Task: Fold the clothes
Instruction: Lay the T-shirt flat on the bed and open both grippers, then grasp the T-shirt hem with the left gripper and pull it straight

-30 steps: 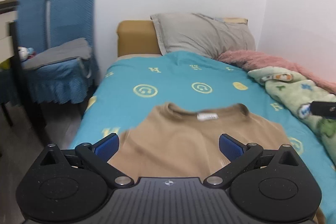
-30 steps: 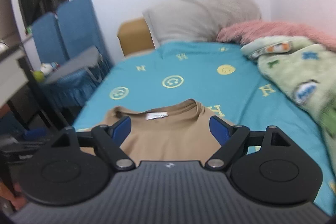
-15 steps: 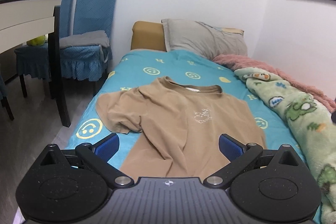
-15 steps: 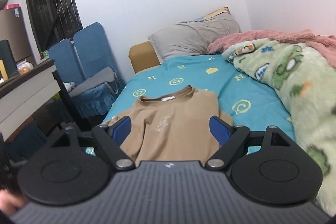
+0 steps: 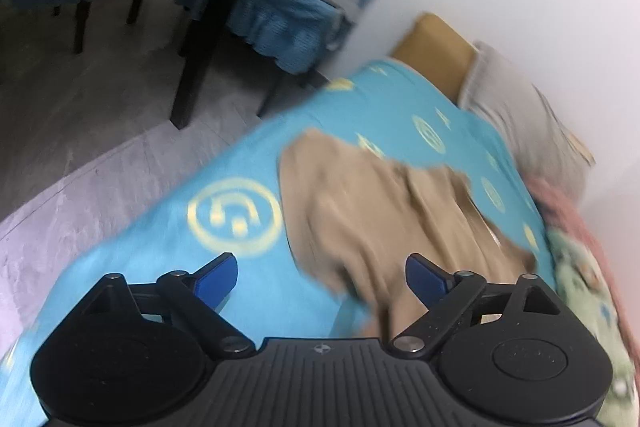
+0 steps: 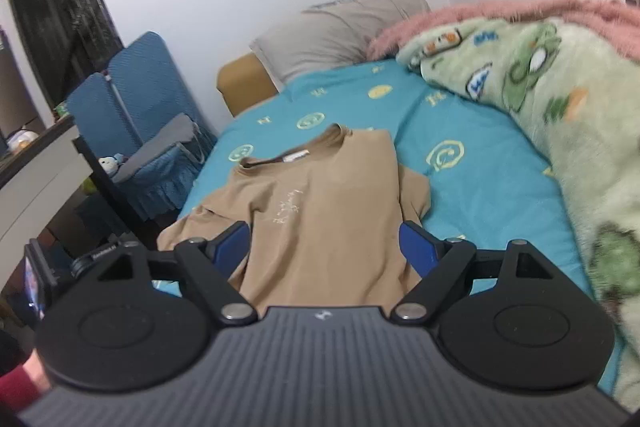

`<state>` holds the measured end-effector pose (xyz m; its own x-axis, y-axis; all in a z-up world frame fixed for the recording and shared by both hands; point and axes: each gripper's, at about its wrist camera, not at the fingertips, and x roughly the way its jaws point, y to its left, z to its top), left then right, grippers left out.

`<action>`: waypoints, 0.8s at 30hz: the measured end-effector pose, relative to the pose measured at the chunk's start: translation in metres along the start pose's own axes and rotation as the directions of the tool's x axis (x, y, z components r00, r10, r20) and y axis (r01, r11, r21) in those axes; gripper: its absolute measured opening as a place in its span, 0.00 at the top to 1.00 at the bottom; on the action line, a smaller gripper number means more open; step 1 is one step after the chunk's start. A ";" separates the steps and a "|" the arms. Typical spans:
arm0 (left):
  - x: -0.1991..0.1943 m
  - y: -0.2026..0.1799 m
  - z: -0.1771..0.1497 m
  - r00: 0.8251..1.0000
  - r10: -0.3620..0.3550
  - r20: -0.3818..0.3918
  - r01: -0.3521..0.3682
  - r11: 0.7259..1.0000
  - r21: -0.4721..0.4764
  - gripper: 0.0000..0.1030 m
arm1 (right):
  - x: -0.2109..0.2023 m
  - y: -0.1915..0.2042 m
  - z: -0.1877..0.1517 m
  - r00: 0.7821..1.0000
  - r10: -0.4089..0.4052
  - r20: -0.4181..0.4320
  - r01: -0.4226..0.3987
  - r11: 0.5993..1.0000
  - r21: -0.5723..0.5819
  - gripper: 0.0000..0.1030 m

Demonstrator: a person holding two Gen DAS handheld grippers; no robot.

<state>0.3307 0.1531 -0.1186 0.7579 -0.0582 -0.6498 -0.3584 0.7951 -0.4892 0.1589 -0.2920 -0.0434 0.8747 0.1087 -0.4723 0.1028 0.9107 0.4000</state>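
A tan T-shirt (image 6: 316, 203) lies face up on the teal bed sheet (image 6: 476, 195), collar toward the pillow, small pale print on its chest. In the blurred, tilted left wrist view its crumpled left sleeve (image 5: 320, 211) lies just ahead of my left gripper (image 5: 322, 277). That gripper's jaws are closing, with only the sleeve's lower edge showing between the blue pads and nothing pinched. My right gripper (image 6: 324, 247) hovers over the shirt's lower part, jaws wide, nothing held. The other gripper's body (image 6: 92, 255) shows at the left in the right wrist view.
A green cartoon blanket (image 6: 560, 115) and a pink fluffy one (image 6: 520, 11) pile along the bed's right side. A grey pillow (image 6: 340, 31) leans on the headboard. Blue-covered chairs (image 6: 148, 131), a dark table leg (image 5: 224, 23) and grey floor (image 5: 100, 131) lie left of the bed.
The left gripper has rolled sharply and swung left and down toward the shirt's left sleeve, its jaws narrowing a little. The right gripper drew back a bit; the shirt has not moved.
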 end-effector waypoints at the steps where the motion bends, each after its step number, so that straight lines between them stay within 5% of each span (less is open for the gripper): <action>1: 0.013 0.003 0.006 1.000 0.002 0.007 -0.002 1.000 -0.004 0.16 | 0.008 -0.002 0.002 1.000 -0.003 -0.005 0.003 1.000 0.008 0.19; 8: 0.085 -0.010 0.026 0.999 0.022 0.045 -0.026 0.994 0.102 0.33 | 0.061 -0.019 0.011 0.998 -0.026 -0.052 0.029 0.998 0.057 0.19; 11: 0.106 -0.032 0.035 0.999 0.032 0.025 -0.037 0.969 0.244 0.72 | 0.076 -0.025 0.009 0.994 -0.036 -0.099 0.046 0.994 0.101 0.19; 12: 0.111 -0.038 0.040 1.000 0.020 0.007 -0.021 0.957 0.288 0.94 | 0.079 -0.027 0.007 0.994 -0.026 -0.110 0.040 0.992 0.123 0.19; 13: 0.114 -0.046 0.045 1.000 0.014 -0.004 -0.012 0.943 0.332 0.96 | 0.082 -0.029 0.006 0.992 -0.016 -0.121 0.034 0.989 0.145 0.19; 17: 0.120 -0.086 0.069 0.991 0.079 0.106 -0.124 0.831 0.542 0.96 | 0.092 -0.031 0.001 0.989 -0.002 -0.151 0.030 0.983 0.181 0.19; 22: 0.143 -0.124 0.097 0.917 0.216 0.337 -0.389 0.676 0.626 0.96 | 0.091 -0.026 0.000 0.994 -0.058 -0.097 0.070 0.988 0.134 0.19; 24: 0.159 -0.125 0.094 0.903 0.261 0.342 -0.427 0.646 0.632 0.96 | 0.090 -0.021 0.002 0.993 -0.098 -0.065 0.103 0.991 0.084 0.19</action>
<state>0.5473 0.1013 -0.1067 0.7771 0.3618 -0.5150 -0.2105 0.9206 0.3290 0.2359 -0.3023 -0.0930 0.8279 0.0444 -0.5592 0.2319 0.8806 0.4133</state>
